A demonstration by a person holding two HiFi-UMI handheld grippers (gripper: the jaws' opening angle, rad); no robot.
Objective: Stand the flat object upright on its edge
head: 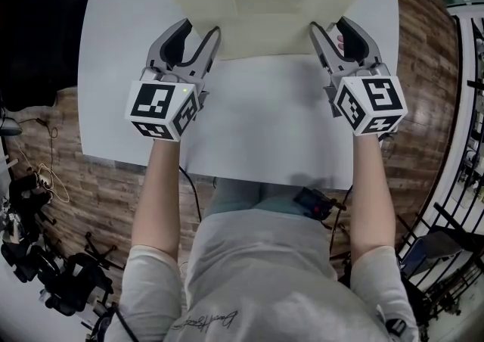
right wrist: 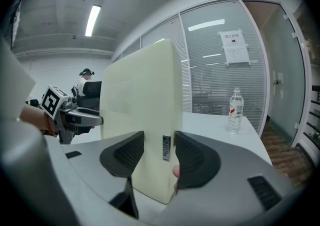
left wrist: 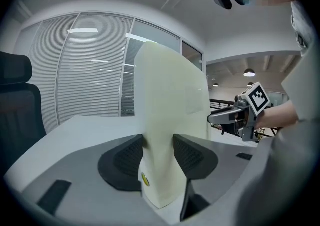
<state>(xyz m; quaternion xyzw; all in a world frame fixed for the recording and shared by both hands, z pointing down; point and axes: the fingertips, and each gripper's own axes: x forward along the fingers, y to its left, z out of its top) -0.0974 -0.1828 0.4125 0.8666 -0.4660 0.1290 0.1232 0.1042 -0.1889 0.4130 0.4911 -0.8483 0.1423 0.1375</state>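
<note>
Cream flat slab (head: 265, 7) sits on the far half of the one white table (head: 265, 129), its broad face turned toward the person and held between two grippers. There is only one slab.

Nearest of all, the person's pale shirt fills the bottom of the head view, with a small black device (head: 312, 200) at the waist that is too dark to identify. Two bare forearms reach out over the table.

The left gripper (head: 200, 30) is clamped on the slab's left side edge. In its own view the ribbed pads (left wrist: 129, 156) press against both faces, with the jaws held fairly wide by the slab's thickness. The right gripper (head: 330, 26) grips the right side edge the same way, one pad on each face. A small silver tag (right wrist: 166, 149) lies between its pads, the print on it too small to read.

Both gripper views show the slab rising steeply. Its lower edge is masked by the jaws, so I cannot tell whether it rests on the table. Its top is cut off by the upper border of the head view.

Farther off on the right side of the table stands a single clear water bottle (right wrist: 235, 111), well apart from the slab. Beyond it are glass walls with blinds.
</note>
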